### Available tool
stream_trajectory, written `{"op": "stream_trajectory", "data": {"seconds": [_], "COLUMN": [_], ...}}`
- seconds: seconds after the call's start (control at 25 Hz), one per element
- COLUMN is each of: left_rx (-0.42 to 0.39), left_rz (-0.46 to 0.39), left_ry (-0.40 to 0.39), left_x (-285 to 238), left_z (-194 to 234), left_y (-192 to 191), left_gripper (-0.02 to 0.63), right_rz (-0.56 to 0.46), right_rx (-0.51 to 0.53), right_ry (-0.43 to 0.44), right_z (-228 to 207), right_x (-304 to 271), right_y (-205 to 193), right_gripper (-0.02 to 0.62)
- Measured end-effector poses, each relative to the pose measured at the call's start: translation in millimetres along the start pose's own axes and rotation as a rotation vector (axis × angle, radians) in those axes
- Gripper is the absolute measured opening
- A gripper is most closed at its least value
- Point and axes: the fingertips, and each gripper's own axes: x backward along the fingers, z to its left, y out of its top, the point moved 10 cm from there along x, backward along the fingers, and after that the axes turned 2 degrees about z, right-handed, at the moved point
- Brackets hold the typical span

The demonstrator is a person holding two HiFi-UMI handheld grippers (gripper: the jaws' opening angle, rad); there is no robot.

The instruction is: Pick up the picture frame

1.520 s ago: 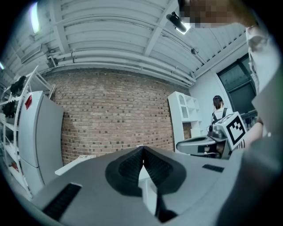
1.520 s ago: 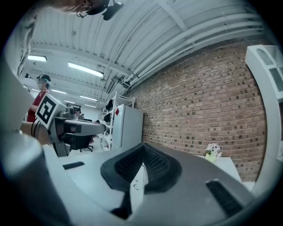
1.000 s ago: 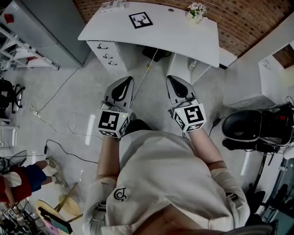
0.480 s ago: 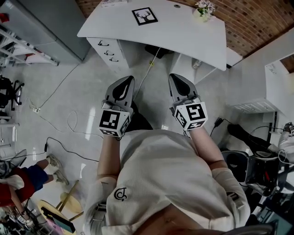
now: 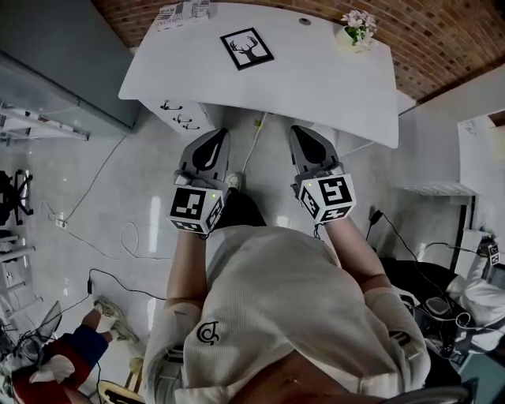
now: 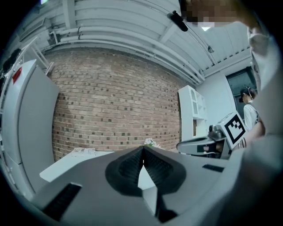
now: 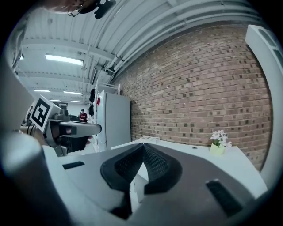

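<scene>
Left claw [image 6: 143, 149] closed; only head view shows picture frame [image 5: 247, 48].

"What colour is the desk [image 5: 316, 87]?"

"Plain white. The picture frame [image 5: 247, 48] on it is black, with a black deer head on a white ground."

"And behind the desk?"

"A brick wall [image 5: 442, 31], red-brown with paler joints. At the desk's far right corner there are pale pink flowers [image 5: 357, 17] in a yellow-green pot [image 7: 217, 149]."

"The grippers?"

"The left gripper [image 5: 213, 136] and right gripper [image 5: 301, 131] are grey with black ribbed pads [image 6: 128, 170], and have black-and-white square patterns at the back."

"The shirt [image 5: 300, 300]?"

"Cream, finely ribbed, with a small black logo [image 5: 206, 334]. The floor [image 5: 118, 197] in front of the desk is glossy pale grey."
</scene>
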Motion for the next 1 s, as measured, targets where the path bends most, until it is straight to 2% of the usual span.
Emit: {"op": "stream_trajectory", "data": {"seconds": [0.24, 0.44, 0.6, 0.76, 1.0], "left_rx": [0.013, 0.003, 0.000, 0.030, 0.055], "left_rz": [0.032, 0.058, 0.078, 0.068, 0.082], "left_ry": [-0.069, -0.136, -0.181, -0.216, -0.186], "left_x": [-85, -131, -165, -195, -245], "left_z": [104, 169, 199, 214, 229], "left_y": [25, 36, 40, 36, 18], "left_gripper": [0.014, 0.014, 0.014, 0.014, 0.014], "right_rz": [0.041, 0.080, 0.137, 0.192, 0.271], "right_rx": [-0.013, -0.035, -0.054, -0.046, -0.059], "right_ry": [-0.082, -0.152, -0.180, -0.170, -0.109], "right_z": [-25, -38, -51, -67, -109], "right_x": [-114, -185, -229, -264, -309], "right_y": [32, 41, 44, 44, 28], "right_gripper": [0.008, 0.008, 0.008, 0.008, 0.008]}}
